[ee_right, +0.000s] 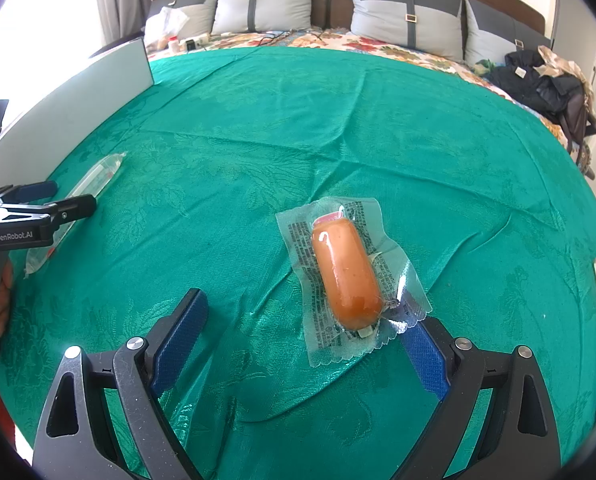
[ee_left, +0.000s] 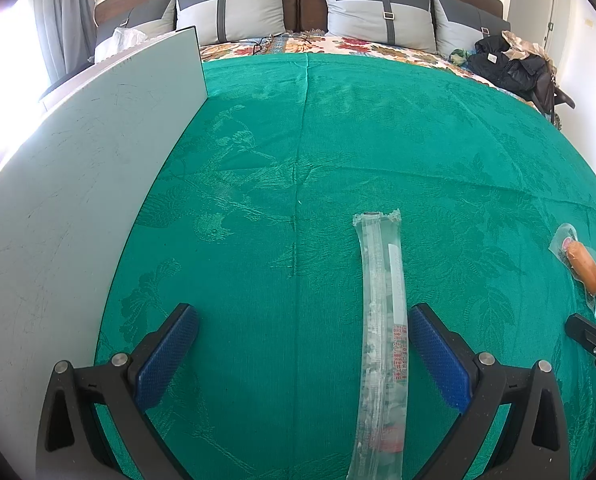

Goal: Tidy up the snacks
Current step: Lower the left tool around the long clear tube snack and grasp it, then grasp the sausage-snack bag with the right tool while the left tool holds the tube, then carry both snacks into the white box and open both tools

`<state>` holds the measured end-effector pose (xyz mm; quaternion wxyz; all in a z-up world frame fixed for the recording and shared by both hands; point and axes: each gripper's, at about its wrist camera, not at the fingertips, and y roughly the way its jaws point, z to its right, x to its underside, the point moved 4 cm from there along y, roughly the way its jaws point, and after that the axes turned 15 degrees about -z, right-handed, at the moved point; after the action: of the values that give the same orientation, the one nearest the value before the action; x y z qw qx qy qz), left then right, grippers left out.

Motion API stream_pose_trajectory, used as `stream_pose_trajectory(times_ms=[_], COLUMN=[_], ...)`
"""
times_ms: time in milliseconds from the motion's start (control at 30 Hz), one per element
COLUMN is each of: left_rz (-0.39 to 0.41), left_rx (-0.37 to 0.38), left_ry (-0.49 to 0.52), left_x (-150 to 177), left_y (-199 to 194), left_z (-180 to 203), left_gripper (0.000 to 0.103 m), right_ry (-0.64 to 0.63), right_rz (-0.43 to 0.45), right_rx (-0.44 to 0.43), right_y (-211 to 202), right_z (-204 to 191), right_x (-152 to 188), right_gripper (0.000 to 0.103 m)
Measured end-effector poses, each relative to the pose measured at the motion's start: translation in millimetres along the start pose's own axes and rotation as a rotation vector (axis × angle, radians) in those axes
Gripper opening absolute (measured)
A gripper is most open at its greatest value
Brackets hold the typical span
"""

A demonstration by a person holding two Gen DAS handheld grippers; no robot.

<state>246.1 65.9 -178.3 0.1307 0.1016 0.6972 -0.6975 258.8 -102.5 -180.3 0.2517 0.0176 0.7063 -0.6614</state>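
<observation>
Two snacks lie loose on the green cloth (ee_right: 338, 120) — nothing gathered yet, I'd judge. The left gripper (ee_left: 304, 352) is spread wide, the long clear packet (ee_left: 382, 320) beside its right finger. The right gripper (ee_right: 302, 344), also spread, straddles the sausage pack (ee_right: 346, 276). Open room ahead; the white board (ee_left: 78, 200) walls the left edge — possibly the destination.

A bed (ee_right: 378, 128) under a green cloth (ee_left: 378, 140) carries everything. On the cloth lie a long clear packet (ee_left: 382, 320), a wrapped sausage (ee_right: 348, 276) and a white board (ee_left: 78, 184).
</observation>
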Motion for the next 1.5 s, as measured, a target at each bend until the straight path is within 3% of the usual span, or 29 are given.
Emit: stream_pose_trajectory(times_ms=[100,167,200,233,267,333,467,567,600,633,667,800,933,1033,1133,1233,1333,1433,1500], left_rz=[-0.097,-0.091,-0.090,-0.094,-0.104,-0.112,-0.113,-0.122,-0.120,-0.117,-0.111,-0.079,-0.030,0.029,0.102,0.160,0.194,0.163,0.122], left_rx=[0.015,0.030,0.038,0.045,0.037,0.078,0.147,0.185,0.198,0.211,0.228,0.312,0.415,0.485,0.518,0.458,0.277,0.113,0.051], left_ry=[0.039,0.086,0.111,0.130,0.135,0.112,0.057,0.038,0.032,0.025,0.017,-0.033,-0.075,-0.110,-0.166,-0.224,-0.275,-0.328,-0.363], left_x=[-1.1,2.2,4.0,5.8,7.1,10.4,22.5,34.9,39.5,45.6,50.3,64.5,70.5,66.9,62.8,60.0,62.8,71.5,82.3], left_y=[-3.3,-12.1,-15.4,-17.5,-18.0,-19.0,-23.5,-31.6,-35.8,-41.6,-47.3,-73.2,-108.8,-144.4,-182.2,-212.7,-225.1,-212.3,-196.5], left_z=[4.7,10.0,13.2,15.4,15.2,11.4,2.2,-2.7,-5.6,-7.8,-11.9,-24.1,-31.0,-45.3,-80.3,-129.6,-181.9,-226.9,-250.9], left_gripper=[0.098,0.062,0.051,0.022,0.018,0.018,0.018,0.018,0.018,0.018,0.018,0.018,0.018,0.018,0.018,0.018,0.018,0.018,0.018], right_ry=[-0.004,0.087,0.170,0.256,0.326,0.344,0.119,0.057,0.069,0.057,0.053,0.110,0.209,0.199,0.115,0.005,-0.109,-0.211,-0.260], right_rz=[-0.041,-0.084,-0.103,-0.124,-0.147,-0.183,-0.223,-0.272,-0.325,-0.304,-0.330,-0.326,-0.228,-0.162,-0.105,-0.054,-0.026,-0.025,-0.039], right_rx=[-0.058,-0.204,-0.292,-0.355,-0.382,-0.355,-0.173,-0.076,-0.084,-0.039,-0.055,-0.117,-0.239,-0.312,-0.377,-0.457,-0.540,-0.581,-0.572], right_y=[-3.8,-12.8,-16.1,-18.3,-19.8,-25.5,-27.7,-7.3,2.5,-1.3,-2.8,-25.1,-65.5,-97.6,-127.1,-155.4,-171.0,-173.9,-165.2], right_z=[4.6,22.6,36.2,50.1,62.4,69.0,35.4,27.8,30.4,32.1,33.2,38.8,37.1,8.0,-45.8,-119.5,-199.0,-267.1,-302.3], right_x=[-1.3,-2.7,-3.1,-2.6,-2.4,-5.6,-27.9,-42.0,-41.6,-43.3,-42.9,-30.8,-19.8,-31.5,-62.5,-90.9,-103.8,-105.7,-105.6], right_gripper=[0.094,0.092,0.093,0.092,0.092,0.092,0.090,0.090,0.071,0.038,0.025,0.023,0.023,0.023,0.023,0.024,0.024,0.024,0.025])
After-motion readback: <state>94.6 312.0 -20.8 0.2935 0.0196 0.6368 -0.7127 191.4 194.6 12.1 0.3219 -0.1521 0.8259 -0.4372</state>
